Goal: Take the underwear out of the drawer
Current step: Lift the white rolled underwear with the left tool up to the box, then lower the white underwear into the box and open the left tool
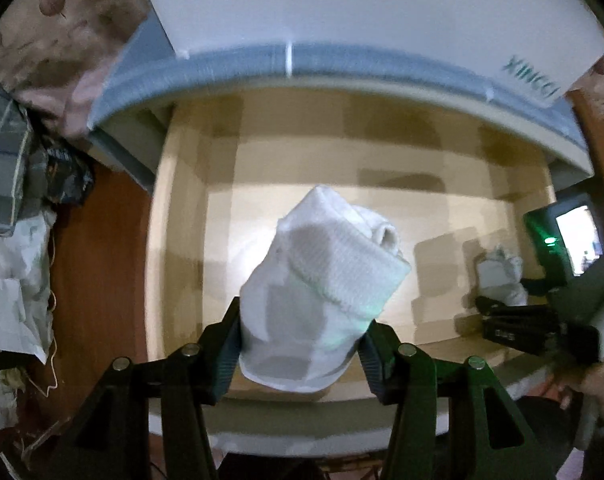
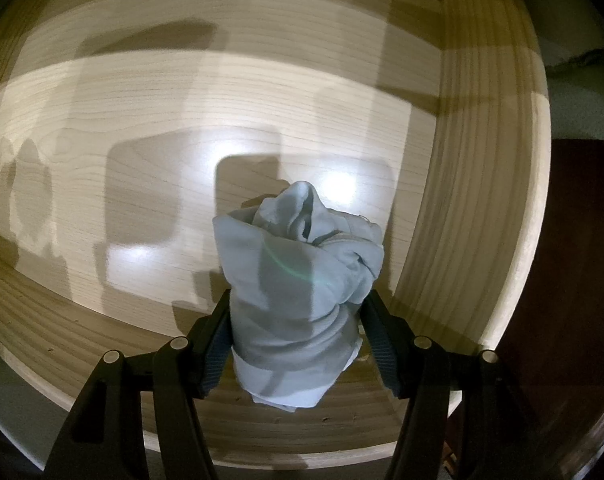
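Both grippers are clamped on rolled cloth above an open wooden drawer (image 1: pixel 182 200). Left gripper (image 1: pixel 302 344) pinches a white bundle of underwear (image 1: pixel 322 288) between its two dark pads; the roll is ribbed, with a thick folded band across its top and a small curl of cloth at the far end, and it hangs clear of the drawer floor. Right gripper (image 2: pixel 298 340) holds a pale grey-blue bundle (image 2: pixel 298 280), crumpled and twisted to a peak, low inside the drawer near the right wall; whether its bottom touches the floor is hard to tell. The drawer's pale wood floor (image 2: pixel 142 120) is bare around both rolls, crossed by blocky shadows and bright glare spots. From the left wrist view, a white cabinet top (image 1: pixel 342 8) with teal lettering overhangs the back of the drawer, a reddish wooden floor (image 1: pixel 98 260) lies to the left with crumpled paper (image 1: pixel 10 280) and plaid cloth (image 1: pixel 2 168), and the other gripper with its grey roll shows small at the right edge, partly cut off and blurred. The lettering is too smeared to read whole.
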